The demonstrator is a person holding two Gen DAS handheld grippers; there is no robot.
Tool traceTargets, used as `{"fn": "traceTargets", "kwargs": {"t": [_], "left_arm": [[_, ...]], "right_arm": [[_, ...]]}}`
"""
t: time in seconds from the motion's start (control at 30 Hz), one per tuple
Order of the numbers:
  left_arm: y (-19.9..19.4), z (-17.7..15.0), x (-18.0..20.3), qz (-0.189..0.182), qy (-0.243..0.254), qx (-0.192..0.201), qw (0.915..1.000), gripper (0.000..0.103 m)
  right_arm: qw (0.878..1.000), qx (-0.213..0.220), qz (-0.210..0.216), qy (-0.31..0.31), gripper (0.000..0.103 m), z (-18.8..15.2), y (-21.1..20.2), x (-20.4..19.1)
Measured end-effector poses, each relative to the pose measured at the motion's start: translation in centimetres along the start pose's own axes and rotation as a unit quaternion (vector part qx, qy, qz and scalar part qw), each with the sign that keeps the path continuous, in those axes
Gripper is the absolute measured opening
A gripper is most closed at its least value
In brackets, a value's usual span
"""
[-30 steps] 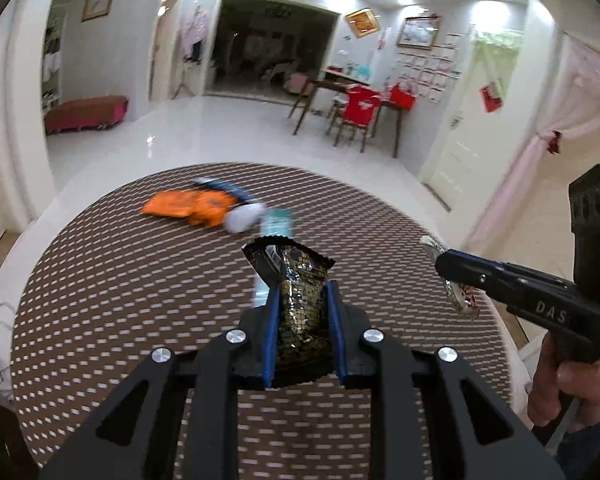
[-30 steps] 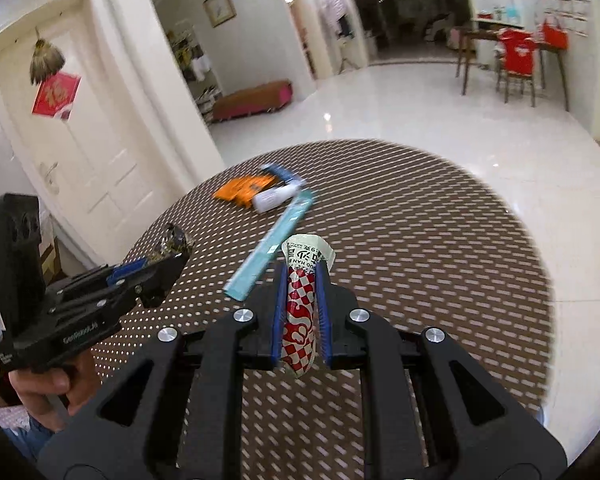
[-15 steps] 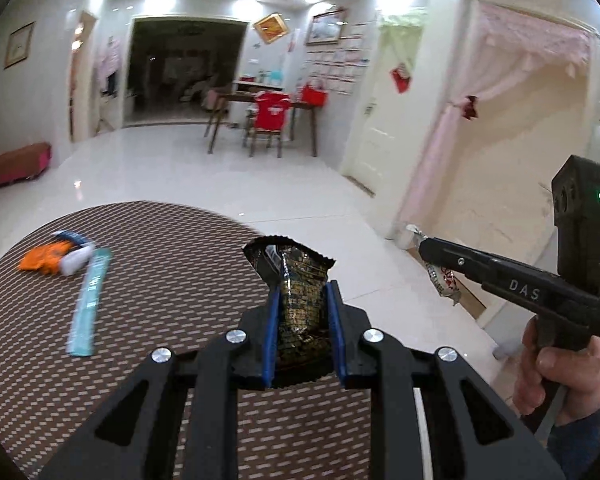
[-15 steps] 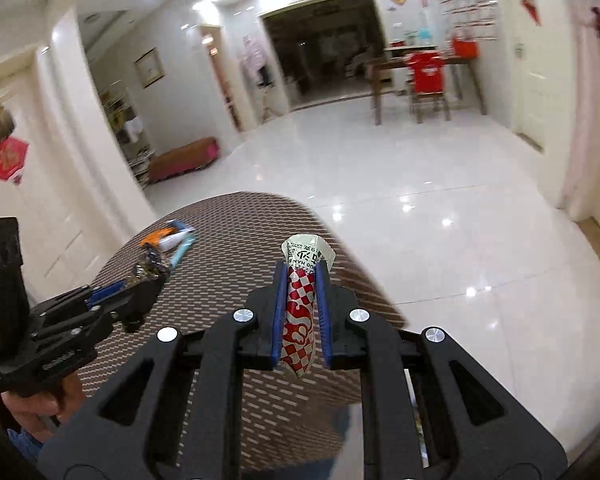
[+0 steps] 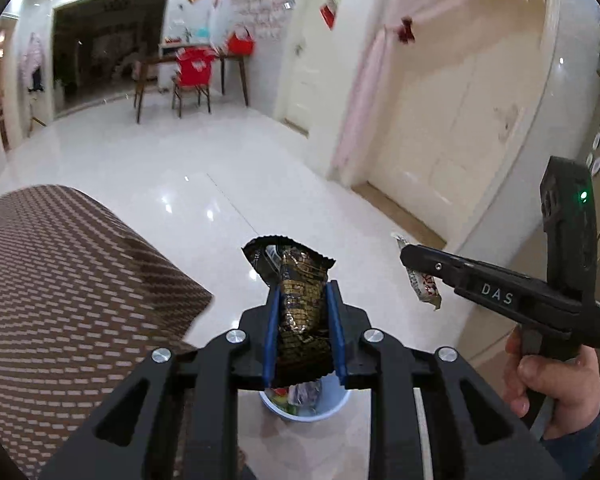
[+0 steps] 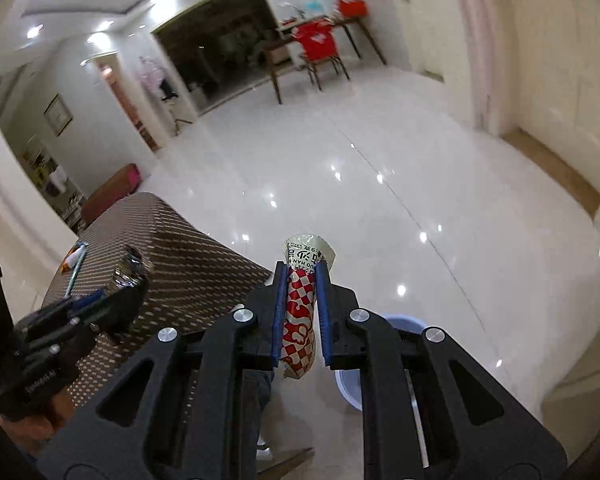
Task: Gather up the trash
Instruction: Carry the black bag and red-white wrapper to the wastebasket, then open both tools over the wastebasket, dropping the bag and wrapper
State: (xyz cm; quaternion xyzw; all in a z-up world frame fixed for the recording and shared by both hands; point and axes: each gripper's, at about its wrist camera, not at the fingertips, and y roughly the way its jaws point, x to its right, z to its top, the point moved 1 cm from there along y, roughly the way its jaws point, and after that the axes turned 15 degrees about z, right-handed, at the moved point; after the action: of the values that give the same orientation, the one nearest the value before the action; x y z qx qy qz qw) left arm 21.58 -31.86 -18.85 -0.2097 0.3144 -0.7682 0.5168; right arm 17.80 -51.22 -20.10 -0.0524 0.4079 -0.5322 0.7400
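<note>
Here, "DAS" on right hand-held gripper (image 5: 414, 264), clamping red-checkered wrapper (image 6: 300, 312)

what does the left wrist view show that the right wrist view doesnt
Only the left wrist view looks into the pale blue bin, showing wrappers already inside, and the hand holding the right tongs. Only the right wrist view shows the orange packet left on the table. Both show the dark wrapper, the red-checked wrapper and the bin.
</note>
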Motion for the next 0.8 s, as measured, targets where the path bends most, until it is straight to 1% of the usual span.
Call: {"fn": "traceTargets", "kwargs": {"t": [0.1,0.27,0.3,0.33,0.37,0.4,0.43,0.47,0.53,0.57,0.6,0.67,0.8], "left_arm": [[2.9,-0.5,1.9,-0.007,0.011,-0.031,0.9995,0.022],[7.3,-0.9,4.1,-0.017,0.032,-0.068,0.9970,0.023],[8.0,-1.1,4.4,-0.019,0.039,-0.078,0.9960,0.025],[8.8,-1.4,4.7,-0.022,0.047,-0.093,0.9943,0.038],[10.0,-1.5,5.0,-0.024,0.052,-0.111,0.9921,0.049],[10.5,-1.5,4.9,-0.020,0.051,-0.115,0.9918,0.079],[10.4,-2.1,4.9,-0.013,0.047,-0.112,0.9925,0.090],[10.2,-2.1,4.7,0.002,0.048,-0.102,0.9937,0.091],[9.6,-2.1,4.5,0.006,0.053,-0.093,0.9943,0.092],[9.3,-2.1,4.5,0.008,0.055,-0.090,0.9944,0.093],[8.9,-2.0,4.2,0.015,0.054,-0.082,0.9951,0.094],[8.2,-1.6,3.6,0.022,0.049,-0.072,0.9960,0.094],[6.3,-0.6,2.8,0.026,0.038,-0.052,0.9976,0.094]], "right_arm": [[1.000,-0.008,-0.004,0.024,0.015,-0.8,0.6,2.2],[0.998,-0.023,-0.009,0.062,0.015,-1.7,2.1,6.0],[0.997,-0.026,-0.008,0.066,0.018,-1.9,2.4,6.5],[0.997,-0.030,-0.008,0.073,0.018,-2.2,2.8,7.2],[0.996,-0.034,-0.008,0.081,0.024,-2.5,3.3,7.7],[0.995,-0.042,-0.009,0.093,0.050,-2.8,4.1,8.4],[0.993,-0.046,-0.013,0.108,0.067,-3.2,4.6,9.3],[0.992,-0.044,-0.017,0.115,0.078,-3.6,4.7,9.1],[0.989,-0.040,-0.011,0.139,0.078,-4.4,4.6,10.1],[0.989,-0.040,-0.017,0.143,0.084,-4.6,4.6,10.4],[0.989,-0.038,-0.023,0.144,0.093,-4.7,4.4,10.6],[0.988,-0.034,-0.031,0.148,0.097,-4.9,4.0,10.8],[0.987,-0.017,-0.050,0.154,0.097,-4.6,2.6,10.7]]}}
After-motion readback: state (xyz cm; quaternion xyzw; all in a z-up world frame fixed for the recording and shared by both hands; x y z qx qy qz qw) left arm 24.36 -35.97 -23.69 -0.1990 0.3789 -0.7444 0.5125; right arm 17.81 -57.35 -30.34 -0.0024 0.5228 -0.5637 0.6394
